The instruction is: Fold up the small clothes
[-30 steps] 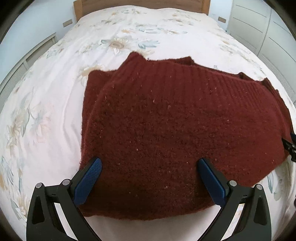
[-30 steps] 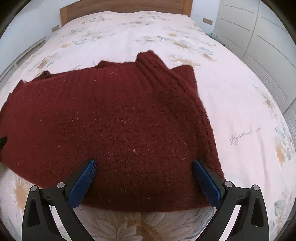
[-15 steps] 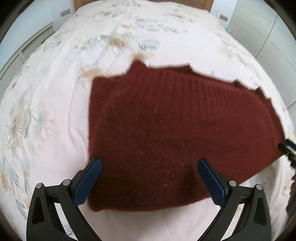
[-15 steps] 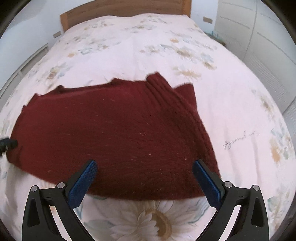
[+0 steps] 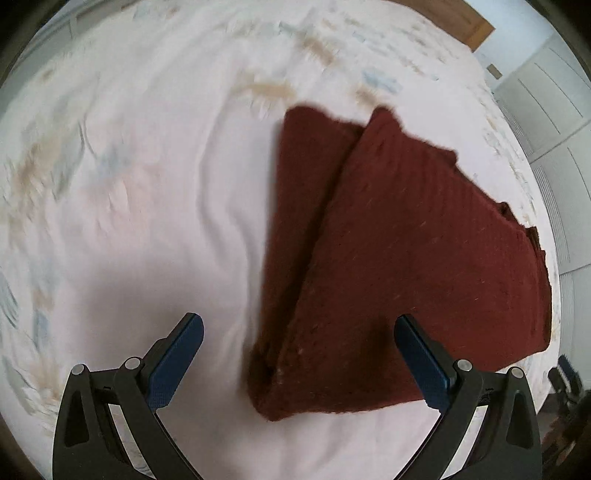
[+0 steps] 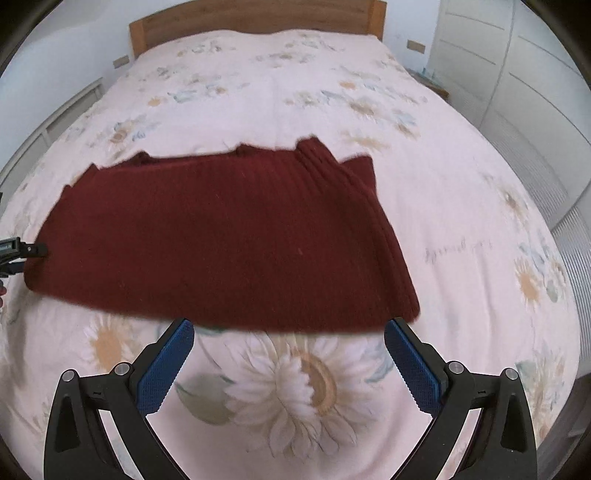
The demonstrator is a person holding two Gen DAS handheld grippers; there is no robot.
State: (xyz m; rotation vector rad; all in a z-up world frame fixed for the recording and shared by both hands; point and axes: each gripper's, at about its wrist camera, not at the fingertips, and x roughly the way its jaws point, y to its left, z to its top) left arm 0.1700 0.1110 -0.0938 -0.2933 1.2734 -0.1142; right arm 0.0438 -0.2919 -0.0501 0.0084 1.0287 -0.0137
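Note:
A dark red knitted sweater (image 6: 221, 236) lies folded flat on the bed. In the left wrist view the sweater (image 5: 399, 266) fills the right half, a second folded layer showing along its left side. My left gripper (image 5: 299, 354) is open and empty, above the sweater's near left corner. My right gripper (image 6: 288, 358) is open and empty, just short of the sweater's near edge. The left gripper's tip (image 6: 22, 251) shows at the left edge of the right wrist view, beside the sweater's left end.
The bed has a pale floral cover (image 6: 295, 387) and a wooden headboard (image 6: 255, 14). White wardrobe doors (image 6: 517, 74) stand along the right. A white wall and low panel (image 6: 55, 122) run along the left.
Both grippers have drawn back from the sweater. The left gripper has swung left and turned, so the sweater sits to the right of its view. The right gripper has pulled back off the sweater's edge.

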